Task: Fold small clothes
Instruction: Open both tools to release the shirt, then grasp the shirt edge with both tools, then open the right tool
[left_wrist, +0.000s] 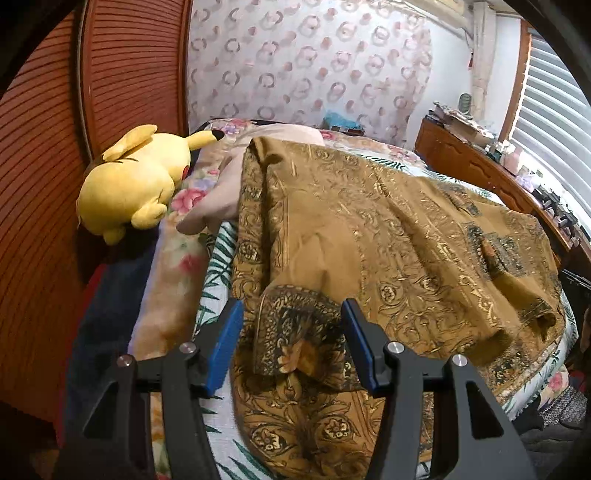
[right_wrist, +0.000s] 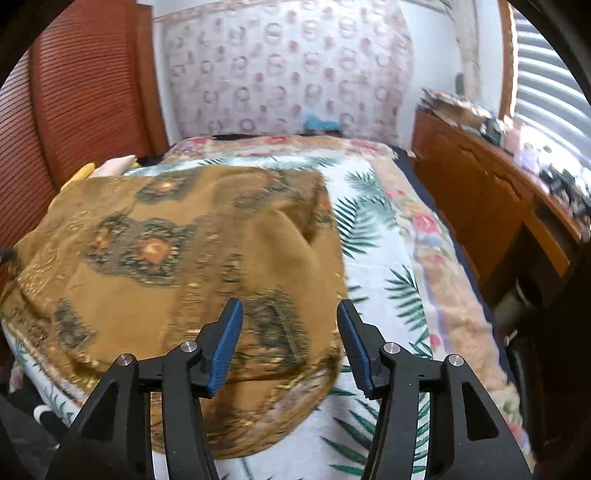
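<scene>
A mustard-brown patterned garment (left_wrist: 369, 236) lies spread and rumpled on the bed. Its dark-bordered sleeve cuff (left_wrist: 299, 332) lies between the blue pads of my left gripper (left_wrist: 291, 314), which is open above it. In the right wrist view the same garment (right_wrist: 177, 258) covers the left half of the bed, with its rounded near edge under my right gripper (right_wrist: 290, 314), which is open and holds nothing.
A yellow plush toy (left_wrist: 136, 181) lies at the bed's far left by a pink pillow (left_wrist: 221, 199). A palm-leaf bedsheet (right_wrist: 388, 277) covers the bed. A wooden dresser (right_wrist: 480, 199) with clutter stands on the right under a blinded window. A red slatted door (left_wrist: 44, 184) is left.
</scene>
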